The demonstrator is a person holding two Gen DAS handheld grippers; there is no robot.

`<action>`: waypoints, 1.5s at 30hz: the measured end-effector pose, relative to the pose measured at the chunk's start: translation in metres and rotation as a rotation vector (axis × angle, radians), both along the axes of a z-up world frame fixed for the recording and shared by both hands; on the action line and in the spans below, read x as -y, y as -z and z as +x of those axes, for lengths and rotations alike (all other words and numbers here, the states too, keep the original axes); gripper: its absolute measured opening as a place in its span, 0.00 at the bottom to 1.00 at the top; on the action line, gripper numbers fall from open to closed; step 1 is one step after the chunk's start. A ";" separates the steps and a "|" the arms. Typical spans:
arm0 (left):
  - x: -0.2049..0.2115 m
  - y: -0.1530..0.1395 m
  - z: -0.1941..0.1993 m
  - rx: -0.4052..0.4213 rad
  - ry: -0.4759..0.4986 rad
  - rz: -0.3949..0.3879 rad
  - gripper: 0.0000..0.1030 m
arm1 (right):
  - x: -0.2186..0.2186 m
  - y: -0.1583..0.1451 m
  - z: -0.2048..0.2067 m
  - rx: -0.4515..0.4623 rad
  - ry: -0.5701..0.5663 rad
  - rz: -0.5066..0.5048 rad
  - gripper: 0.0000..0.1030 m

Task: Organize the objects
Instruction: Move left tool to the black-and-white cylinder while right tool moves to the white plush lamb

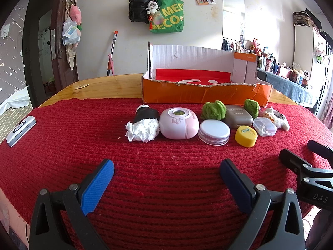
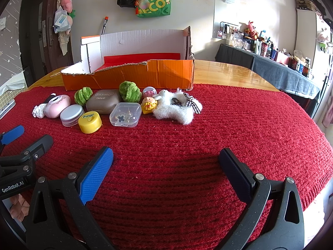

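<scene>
A dozen or so small things sit bunched in a row on the red knitted cloth [image 2: 208,137], all right in front of the orange cardboard box [image 2: 133,75], which I'll use as the anchor here. Hard against the box's front wall are two green fuzzy balls [image 1: 213,110] [image 1: 251,105] with a grey-brown eyeshadow case [image 2: 103,102] between them. One step further from the box: a black and white wrapped bundle [image 1: 143,125] at the left end, then a pink rounded gadget [image 1: 179,123], a flat jar with a white lid [image 1: 214,132], a yellow cap [image 2: 90,123] and a clear little plastic case [image 2: 126,114]. Off the box's right corner lies a white fluffy thing with a checked bow [image 2: 179,108], with a small cartoon figure [image 2: 148,105] tucked against it.

The box itself is open on top, front wall torn low, red sheet on the bottom, nothing else visible inside. It stands on a wooden table [image 2: 229,73] at the cloth's far edge.

Both tongs are on the near side of the row, well away from the box, spread wide and holding nothing: left gripper [image 1: 166,177] faces the pink gadget, right gripper [image 2: 166,166] sits beside it facing bare cloth. Nothing lies between them and the objects.

Far left of the box, a grey and white device [image 1: 20,130] rests at the cloth's edge. Behind the box on the wall hang a green tote [image 1: 168,15] and a black bag [image 1: 139,7].
</scene>
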State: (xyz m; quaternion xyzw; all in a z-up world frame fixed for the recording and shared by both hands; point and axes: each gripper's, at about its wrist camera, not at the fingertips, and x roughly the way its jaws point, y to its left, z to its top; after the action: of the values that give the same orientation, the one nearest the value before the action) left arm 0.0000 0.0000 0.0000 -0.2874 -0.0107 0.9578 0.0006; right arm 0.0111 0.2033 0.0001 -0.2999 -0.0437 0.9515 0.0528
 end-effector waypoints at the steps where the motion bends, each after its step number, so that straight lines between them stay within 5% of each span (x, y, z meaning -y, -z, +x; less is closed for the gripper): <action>1: 0.000 0.000 0.000 0.000 0.000 0.000 1.00 | 0.000 0.000 0.000 0.000 0.000 0.000 1.00; 15: 0.001 -0.001 -0.001 0.011 0.006 0.006 1.00 | 0.000 -0.001 -0.004 0.021 -0.008 -0.010 1.00; 24: 0.016 -0.023 -0.010 0.034 0.013 0.034 1.00 | -0.013 -0.020 -0.009 0.055 -0.018 -0.070 1.00; 31: 0.038 -0.051 -0.034 0.057 0.045 0.055 1.00 | -0.023 -0.048 -0.027 0.028 -0.010 -0.008 1.00; 45: 0.080 -0.035 -0.084 0.335 0.180 0.138 0.99 | -0.049 -0.044 -0.085 0.229 -0.072 -0.039 1.00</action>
State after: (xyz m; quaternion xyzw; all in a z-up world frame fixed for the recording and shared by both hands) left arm -0.0839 -0.0803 0.0354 -0.4416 -0.0508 0.8897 0.1041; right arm -0.0739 0.2523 0.0440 -0.4058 -0.0417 0.9130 0.0076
